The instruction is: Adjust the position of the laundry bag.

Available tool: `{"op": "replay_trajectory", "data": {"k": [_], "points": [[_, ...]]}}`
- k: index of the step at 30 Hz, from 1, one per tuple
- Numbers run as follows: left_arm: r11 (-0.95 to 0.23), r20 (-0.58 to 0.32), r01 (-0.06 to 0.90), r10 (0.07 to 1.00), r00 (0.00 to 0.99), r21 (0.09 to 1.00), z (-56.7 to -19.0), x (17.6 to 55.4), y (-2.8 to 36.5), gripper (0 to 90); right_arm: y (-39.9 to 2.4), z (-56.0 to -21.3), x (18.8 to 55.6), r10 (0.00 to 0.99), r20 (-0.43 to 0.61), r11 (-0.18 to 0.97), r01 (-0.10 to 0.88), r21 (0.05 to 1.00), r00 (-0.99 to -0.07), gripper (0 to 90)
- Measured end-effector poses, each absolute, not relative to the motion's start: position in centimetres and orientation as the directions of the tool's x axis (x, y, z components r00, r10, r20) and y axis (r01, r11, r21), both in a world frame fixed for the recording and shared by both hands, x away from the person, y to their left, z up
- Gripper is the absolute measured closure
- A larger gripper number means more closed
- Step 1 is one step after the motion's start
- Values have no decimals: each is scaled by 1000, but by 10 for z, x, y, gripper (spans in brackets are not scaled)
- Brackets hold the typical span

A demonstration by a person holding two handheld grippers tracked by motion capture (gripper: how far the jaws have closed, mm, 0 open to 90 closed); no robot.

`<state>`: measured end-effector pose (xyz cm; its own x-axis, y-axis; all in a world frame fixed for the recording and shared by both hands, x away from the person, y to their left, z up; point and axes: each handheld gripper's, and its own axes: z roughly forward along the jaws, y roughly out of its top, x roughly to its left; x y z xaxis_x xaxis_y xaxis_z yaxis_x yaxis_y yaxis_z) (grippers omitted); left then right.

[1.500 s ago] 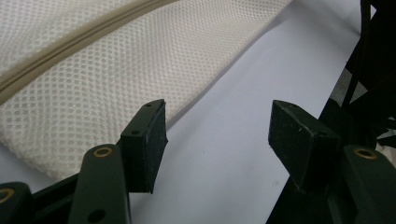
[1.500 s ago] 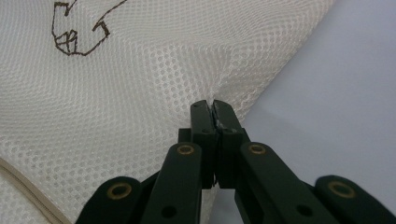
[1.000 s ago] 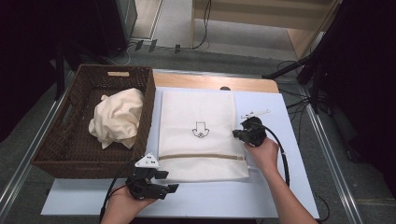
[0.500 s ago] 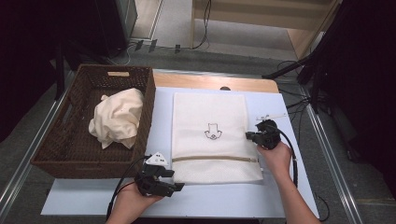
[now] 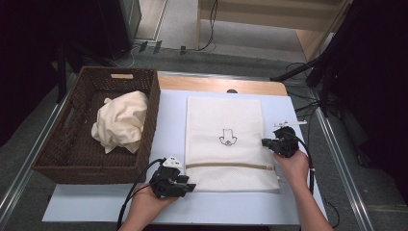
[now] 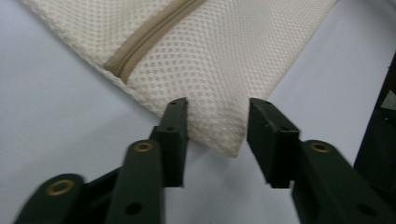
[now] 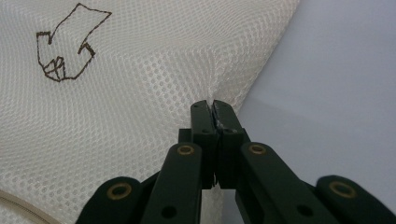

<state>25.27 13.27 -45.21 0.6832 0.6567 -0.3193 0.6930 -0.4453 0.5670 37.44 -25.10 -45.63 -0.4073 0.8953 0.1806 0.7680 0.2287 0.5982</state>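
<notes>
A white mesh laundry bag [image 5: 223, 120] with a tan zipper [image 5: 230, 166] and a small brown drawing lies flat on the pale table. My right gripper [image 5: 264, 142] is shut on the bag's right edge; in the right gripper view the jaws [image 7: 213, 105] pinch a raised fold of mesh [image 7: 116, 116]. My left gripper [image 5: 191, 186] sits at the bag's near left corner. Its jaws have just been closing and still stand apart [image 6: 217, 105]. The mesh corner [image 6: 210, 60] lies between them without being pressed.
A dark wicker basket [image 5: 62, 159] stands at the left of the table and holds a crumpled cream cloth [image 5: 120, 120]. The table's wooden far edge [image 5: 216, 85] lies behind the bag. Cables trail from both grippers toward the near edge.
The bag has slid to the right across the table with the right gripper holding its edge. The left gripper followed to the bag's near left corner, and its jaws narrowed.
</notes>
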Motion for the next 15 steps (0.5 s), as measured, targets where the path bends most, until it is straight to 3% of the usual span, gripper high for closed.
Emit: {"op": "replay_trajectory", "data": {"k": [3,6,15], "points": [[-454,-330,699,651,684,552,-455,256,131,792,-254,-457,373,895,184,226,767,600,-407,894],[-472,-319,688,643,696,551,-455,258,129,860,-256,-458,372,897,182,224,768,601,-403,894],[-470,-315,690,649,693,550,-454,263,129,886,-258,-460,370,901,171,226,766,601,-400,894]]}}
